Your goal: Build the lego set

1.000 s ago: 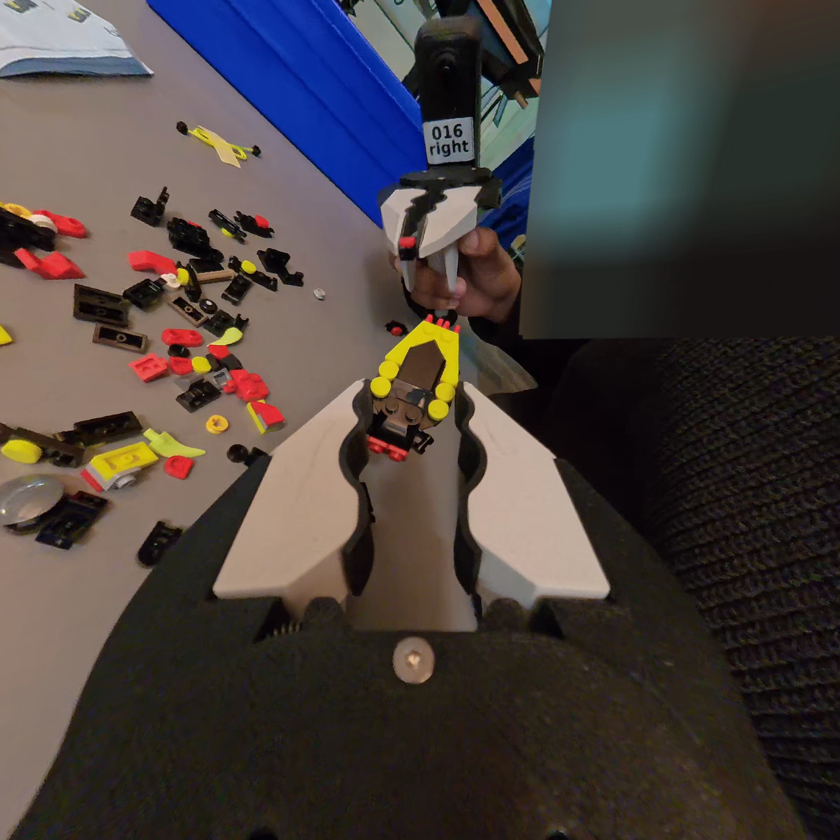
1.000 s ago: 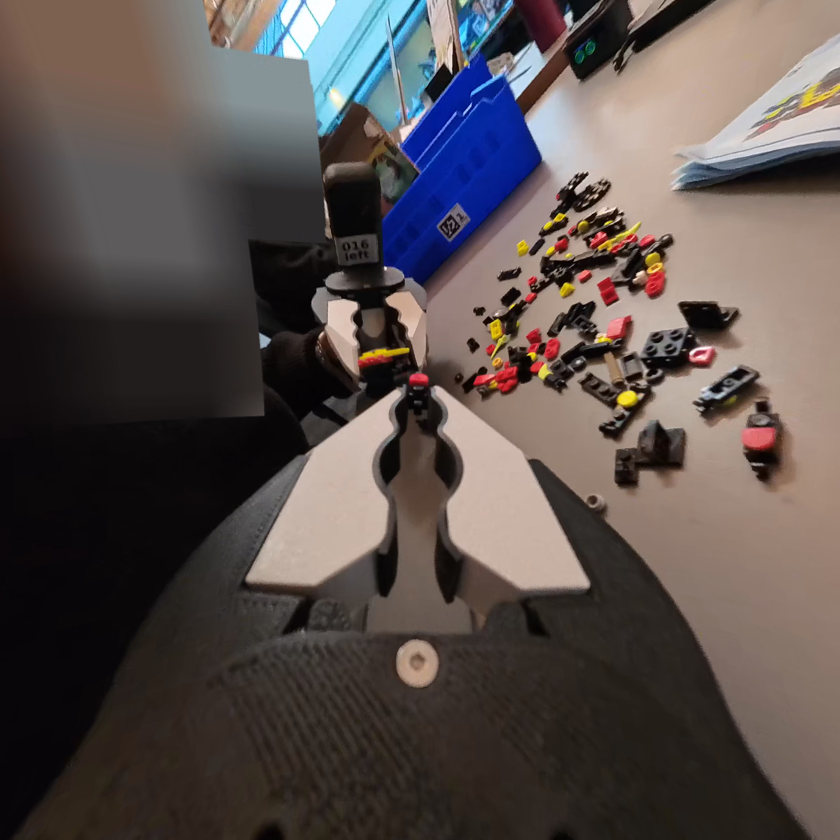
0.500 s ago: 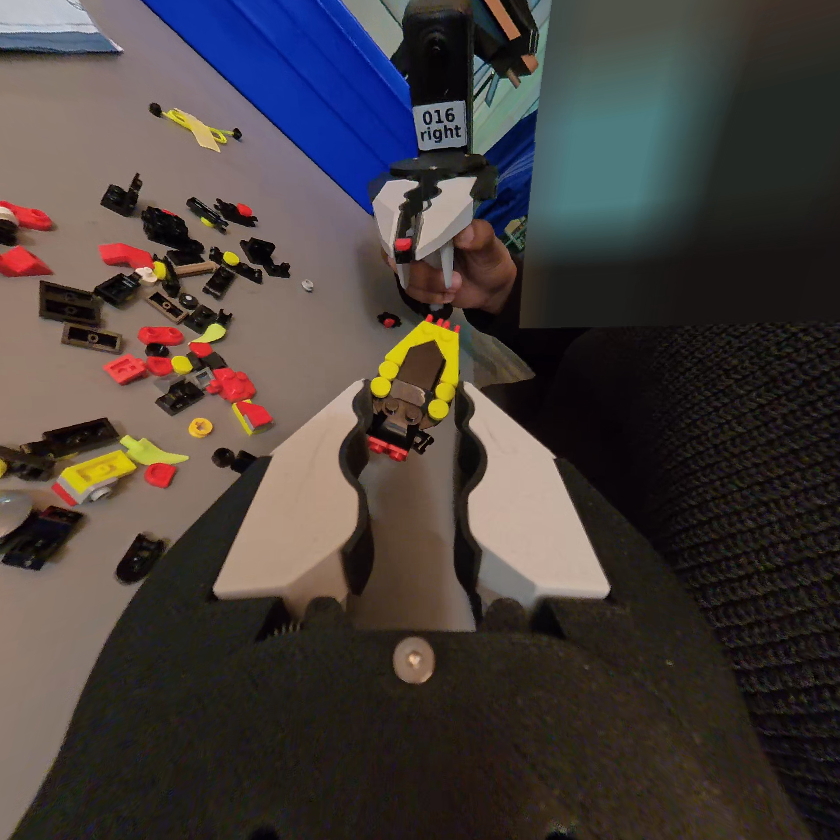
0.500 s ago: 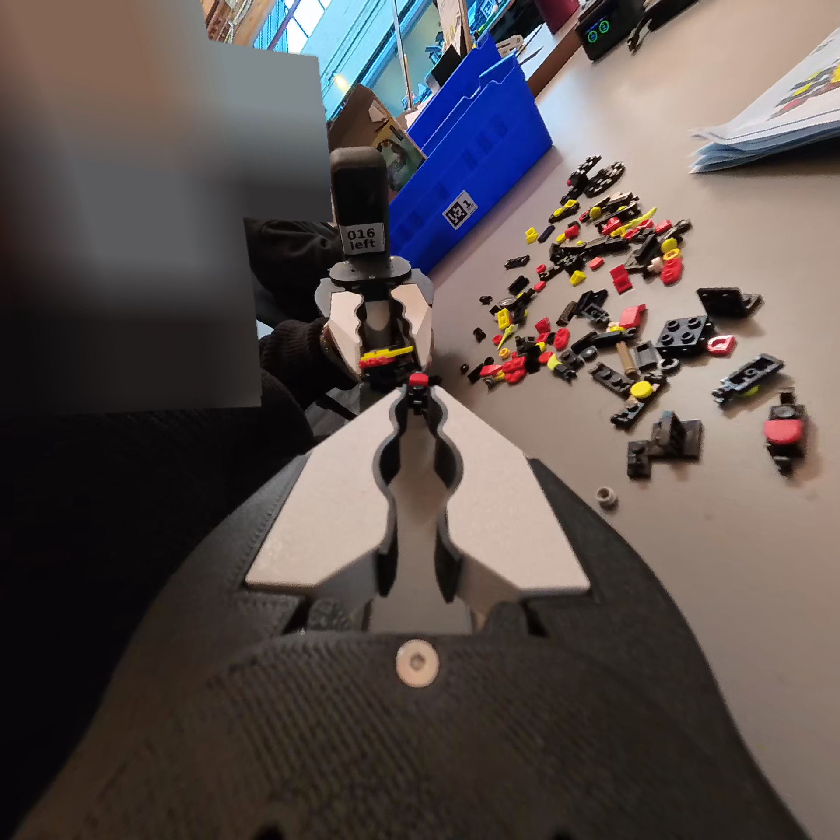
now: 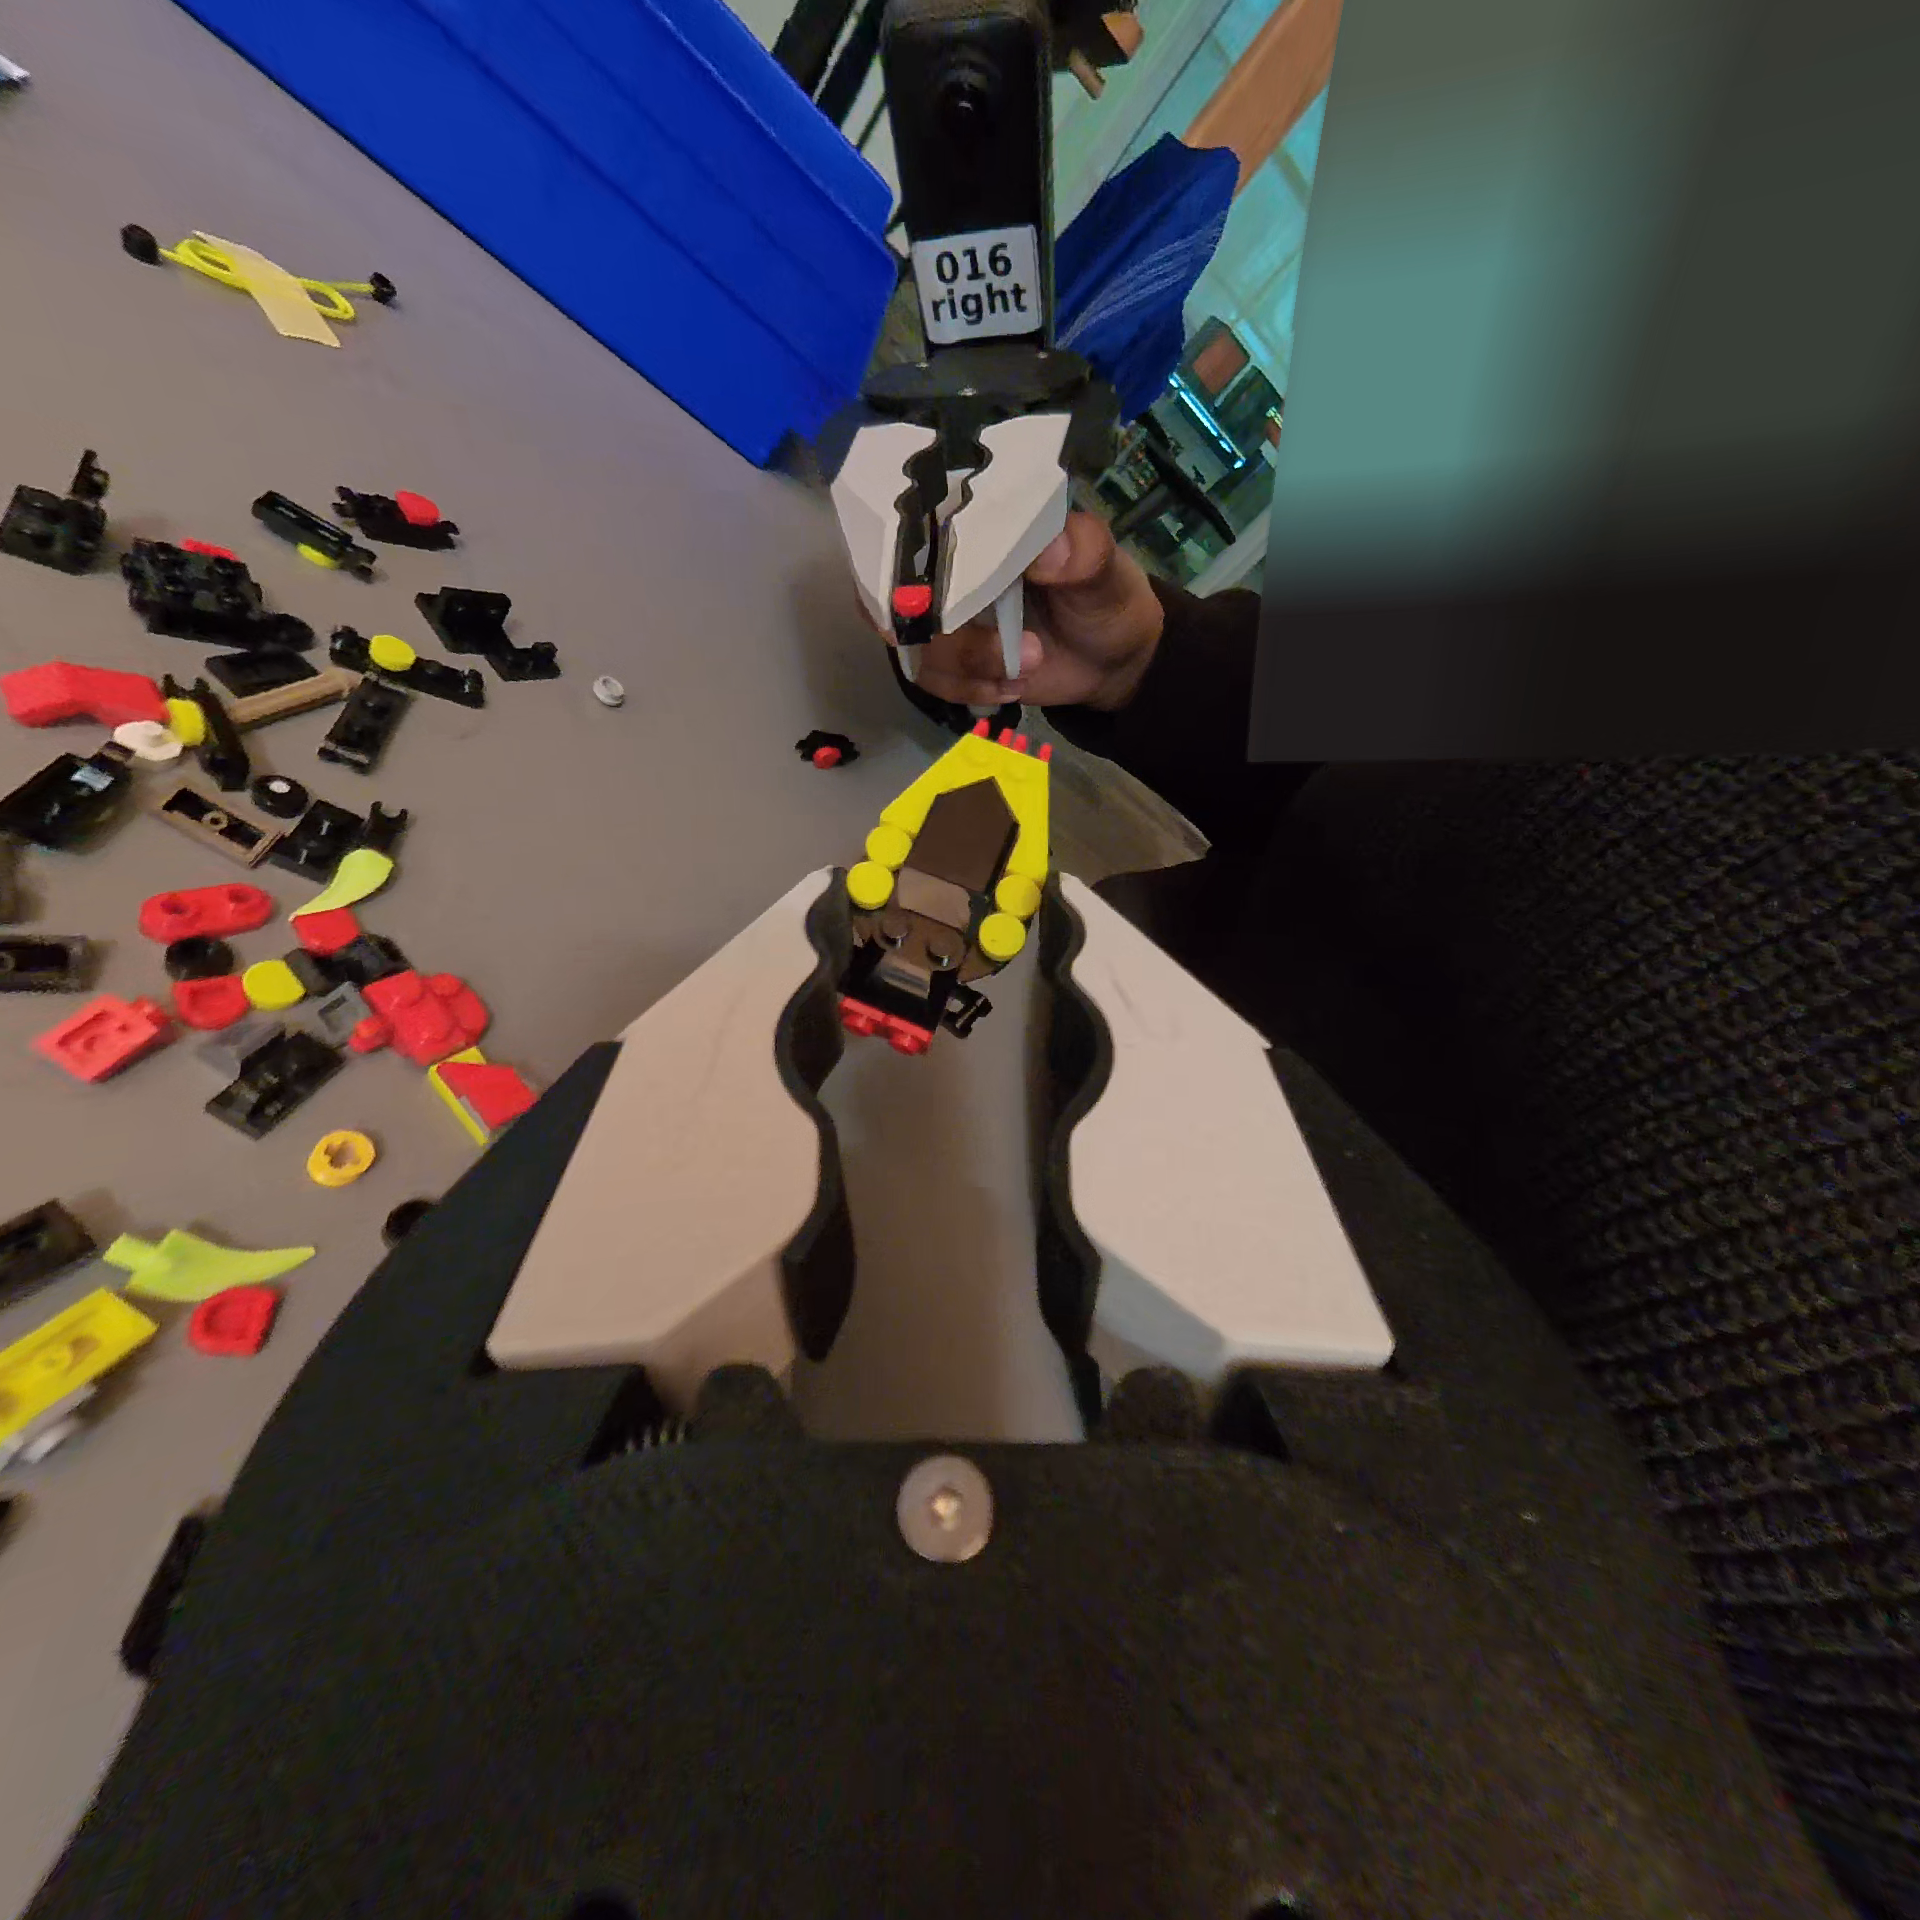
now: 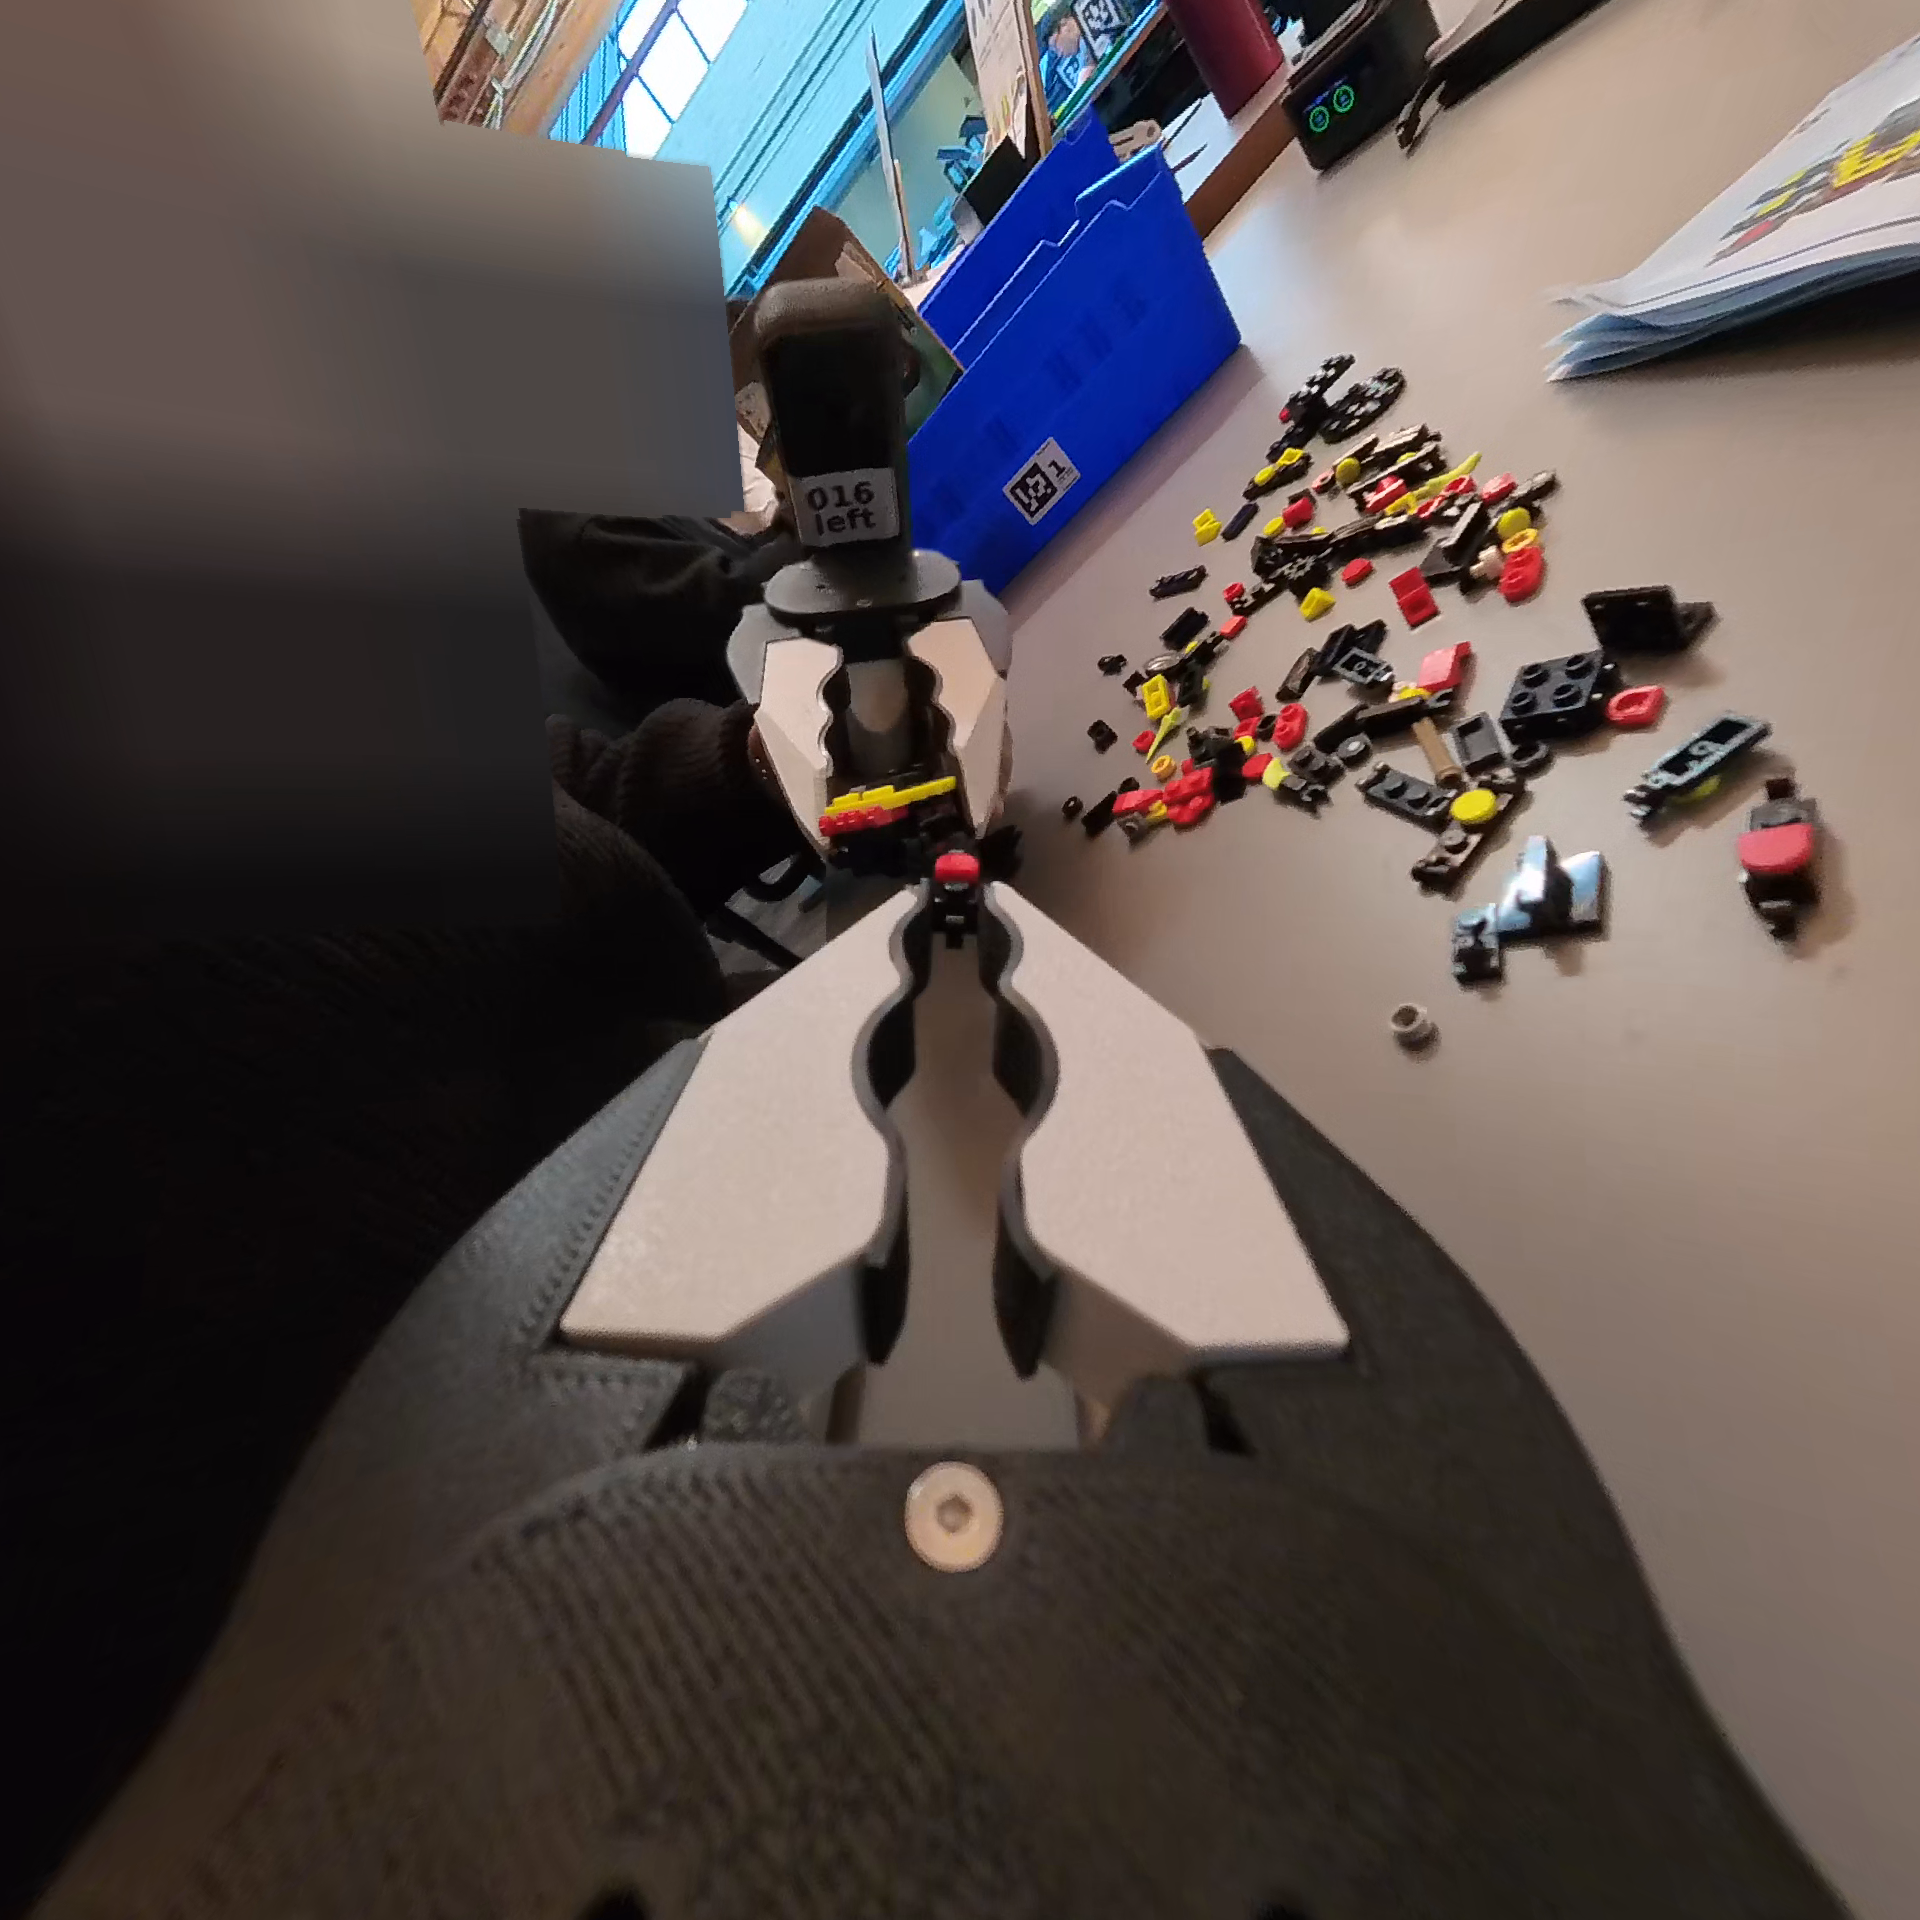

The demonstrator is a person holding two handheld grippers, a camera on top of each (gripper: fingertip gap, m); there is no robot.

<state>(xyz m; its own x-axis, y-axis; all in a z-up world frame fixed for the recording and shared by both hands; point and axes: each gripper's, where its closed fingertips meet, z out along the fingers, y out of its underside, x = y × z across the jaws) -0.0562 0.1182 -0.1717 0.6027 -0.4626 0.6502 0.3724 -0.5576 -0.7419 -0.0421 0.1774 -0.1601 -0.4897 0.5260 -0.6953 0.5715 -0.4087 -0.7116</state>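
Left tongs (image 5: 940, 935) clenched on yellow-and-black brick model (image 5: 961, 862), held above bench (image 5: 623, 540) edge. Right tongs (image 6: 951, 899) pinch small black piece with red stud (image 6: 956, 868), just beside model. Likely risk: misaligned press pops piece loose or twists model in grip.

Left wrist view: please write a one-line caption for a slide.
Left gripper grips a yellow-and-black brick model; right gripper opposite holds a small black-and-red piece.

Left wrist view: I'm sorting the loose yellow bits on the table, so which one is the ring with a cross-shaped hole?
The small yellow ring lying beside the left gripper's white finger; the other yellow rounds are solid discs.
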